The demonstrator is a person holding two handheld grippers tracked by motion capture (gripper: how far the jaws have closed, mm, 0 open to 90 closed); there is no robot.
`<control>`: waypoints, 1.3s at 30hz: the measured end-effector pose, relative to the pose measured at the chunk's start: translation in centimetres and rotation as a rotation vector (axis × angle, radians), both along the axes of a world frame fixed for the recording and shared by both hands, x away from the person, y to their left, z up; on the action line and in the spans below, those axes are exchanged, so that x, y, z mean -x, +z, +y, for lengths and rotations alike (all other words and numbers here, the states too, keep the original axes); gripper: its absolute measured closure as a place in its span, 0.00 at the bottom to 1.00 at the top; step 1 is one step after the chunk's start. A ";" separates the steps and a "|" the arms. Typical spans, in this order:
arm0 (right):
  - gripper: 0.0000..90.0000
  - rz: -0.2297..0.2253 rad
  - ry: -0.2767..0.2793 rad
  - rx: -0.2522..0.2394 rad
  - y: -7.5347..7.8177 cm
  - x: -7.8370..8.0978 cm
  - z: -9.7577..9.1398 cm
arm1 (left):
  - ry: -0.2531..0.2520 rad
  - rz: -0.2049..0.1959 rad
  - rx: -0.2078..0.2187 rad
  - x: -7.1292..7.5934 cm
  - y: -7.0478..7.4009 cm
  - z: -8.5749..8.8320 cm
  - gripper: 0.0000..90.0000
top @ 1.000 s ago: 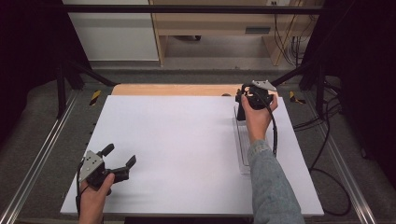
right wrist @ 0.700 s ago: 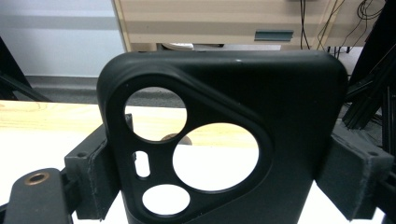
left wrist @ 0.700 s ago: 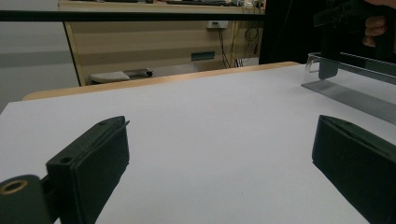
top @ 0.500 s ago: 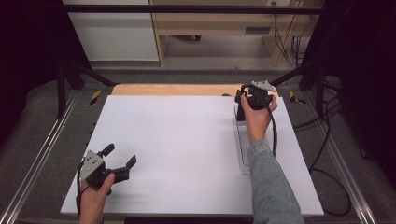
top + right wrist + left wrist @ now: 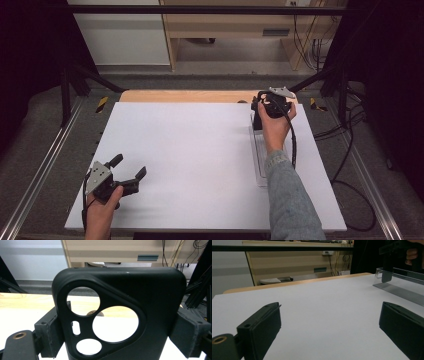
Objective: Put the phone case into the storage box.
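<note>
A black phone case (image 5: pixel 155 302) with camera cut-outs stands upright between the jaws of my right gripper (image 5: pixel 120 325), whose pads press on both of its side edges. From above, the right gripper (image 5: pixel 258 107) is at the far right of the white table, holding the case (image 5: pixel 257 120) over the far end of a clear acrylic tray (image 5: pixel 260 162). My left gripper (image 5: pixel 128 166) rests near the front left corner, open, with nothing between its jaws. In its own view the left gripper (image 5: pixel 329 315) spans bare white tabletop, with the case (image 5: pixel 387 273) and tray (image 5: pixel 402 290) far off at the right.
The white table top (image 5: pixel 190 150) has a wooden strip (image 5: pixel 185 96) along its far edge. Metal rails (image 5: pixel 45 165) run along both sides. Cables (image 5: pixel 350 165) lie on the floor at the right, and a wooden cabinet (image 5: pixel 225 25) stands beyond the table.
</note>
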State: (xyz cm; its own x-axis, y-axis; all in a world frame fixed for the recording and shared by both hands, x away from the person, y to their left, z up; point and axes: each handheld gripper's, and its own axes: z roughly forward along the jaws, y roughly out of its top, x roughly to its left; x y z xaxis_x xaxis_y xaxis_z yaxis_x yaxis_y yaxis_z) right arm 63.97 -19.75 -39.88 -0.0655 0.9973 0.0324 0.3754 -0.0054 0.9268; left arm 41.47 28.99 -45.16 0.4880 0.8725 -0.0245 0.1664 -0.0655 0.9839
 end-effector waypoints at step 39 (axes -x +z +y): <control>0.15 0.004 -0.030 0.039 -0.9 -0.5 0.6 | -0.008 -0.001 -0.008 0.1 0.0 -0.3 0.04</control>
State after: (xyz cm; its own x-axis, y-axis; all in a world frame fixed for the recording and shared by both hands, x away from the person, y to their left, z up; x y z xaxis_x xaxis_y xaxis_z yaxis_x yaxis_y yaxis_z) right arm 64.48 -19.11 -40.75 -0.0354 0.9994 -0.0061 0.3796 0.0191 0.9250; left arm 41.37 28.72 -45.14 0.4954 0.8685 -0.0171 0.1648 -0.0746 0.9835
